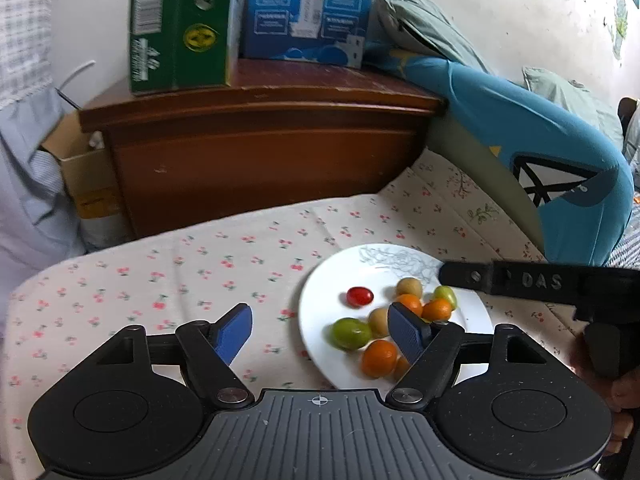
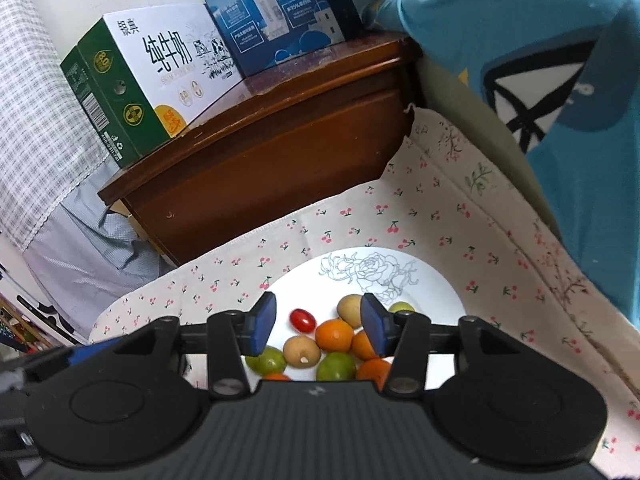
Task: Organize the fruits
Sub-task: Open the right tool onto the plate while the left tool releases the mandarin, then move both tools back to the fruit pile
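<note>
Round glossy fruits on smooth white plate, cherry-print cloth; left claw, right claw spread, empty.

Soft, even daylight; no hard shadows, mild motion blur in both wrist views.

Left view: green cardboard carton and blue printed box smeared, print unreadable. Right view sharper; carton lettering legible. White round ceramic plate bright, without glare. Strong fisheye bowing; dark vignette at corners.

Glossy white plate on matt cotton cloth (cherry-printed); polished wood nightstand
</note>
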A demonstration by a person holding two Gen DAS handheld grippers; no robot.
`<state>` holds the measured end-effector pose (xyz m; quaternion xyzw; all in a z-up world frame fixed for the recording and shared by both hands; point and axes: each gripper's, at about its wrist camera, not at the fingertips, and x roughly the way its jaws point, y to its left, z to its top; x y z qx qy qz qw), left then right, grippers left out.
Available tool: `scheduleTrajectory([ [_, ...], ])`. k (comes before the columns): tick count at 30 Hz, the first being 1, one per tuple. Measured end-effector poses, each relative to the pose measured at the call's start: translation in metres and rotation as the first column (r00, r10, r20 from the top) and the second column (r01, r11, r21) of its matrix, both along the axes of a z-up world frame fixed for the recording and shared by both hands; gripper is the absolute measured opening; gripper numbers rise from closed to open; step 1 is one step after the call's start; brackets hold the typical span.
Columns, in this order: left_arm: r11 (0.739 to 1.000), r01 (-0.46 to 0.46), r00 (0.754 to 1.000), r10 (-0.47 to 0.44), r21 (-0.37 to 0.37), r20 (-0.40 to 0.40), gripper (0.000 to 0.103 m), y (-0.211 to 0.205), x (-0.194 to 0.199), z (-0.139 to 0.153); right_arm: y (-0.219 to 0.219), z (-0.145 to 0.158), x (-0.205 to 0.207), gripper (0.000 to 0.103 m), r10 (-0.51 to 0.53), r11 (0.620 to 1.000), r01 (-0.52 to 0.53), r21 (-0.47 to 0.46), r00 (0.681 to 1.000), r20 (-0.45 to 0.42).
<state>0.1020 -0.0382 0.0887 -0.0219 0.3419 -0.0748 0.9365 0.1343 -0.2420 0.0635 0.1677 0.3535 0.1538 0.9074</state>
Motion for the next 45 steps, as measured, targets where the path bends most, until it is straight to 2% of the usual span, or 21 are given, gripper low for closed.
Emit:
scheduleTrajectory([
  [10, 0.997, -0.078, 0.996, 0.077, -0.009, -0.036, 0.077, 0.029, -0.022, 0.006, 0.01, 0.009, -0.05, 0.05, 0.044, 0.999, -0.043, -0.021, 0.999, 0.032],
  [12, 0.996, -0.085, 0.995, 0.085, -0.011, -0.043, 0.077, 0.032, -0.027, 0.006, 0.012, 0.009, -0.058, 0.057, 0.058, 0.998, -0.057, -0.027, 0.998, 0.033],
  [21, 0.994, -0.108, 0.993, 0.109, 0.01, -0.054, 0.077, 0.042, -0.05, 0.001, 0.015, -0.001, -0.089, 0.073, 0.069, 0.998, -0.069, -0.005, 0.997, 0.017],
  [25, 0.994, -0.11, 0.992, 0.11, 0.018, -0.059, 0.079, 0.046, -0.059, -0.001, 0.019, -0.011, -0.099, 0.075, 0.069, 0.998, -0.069, -0.007, 0.998, -0.008],
  [27, 0.994, -0.109, 0.992, 0.11, 0.014, -0.068, 0.082, 0.049, -0.063, -0.004, 0.021, -0.016, -0.102, 0.083, 0.06, 0.998, -0.06, 0.0, 0.998, -0.026],
  [31, 0.994, -0.105, 0.991, 0.107, 0.023, -0.082, 0.082, 0.051, -0.07, -0.009, 0.025, -0.024, -0.106, 0.084, 0.073, 0.997, -0.074, -0.024, 0.996, -0.046],
  [34, 0.994, -0.104, 0.99, 0.106, 0.028, -0.096, 0.082, 0.054, -0.073, -0.015, 0.032, -0.028, -0.107, 0.084, 0.101, 0.991, -0.105, -0.079, 0.993, -0.055],
  [43, 0.986, -0.157, 0.972, 0.164, 0.052, -0.169, 0.082, 0.07, -0.07, -0.035, 0.051, -0.038, -0.107, 0.083, 0.195, 0.972, -0.197, -0.125, 0.98, -0.029],
  [45, 0.986, -0.163, 0.973, 0.168, 0.047, -0.158, 0.082, 0.073, -0.071, -0.036, 0.057, -0.041, -0.105, 0.078, 0.211, 0.967, -0.213, -0.14, 0.977, -0.027],
])
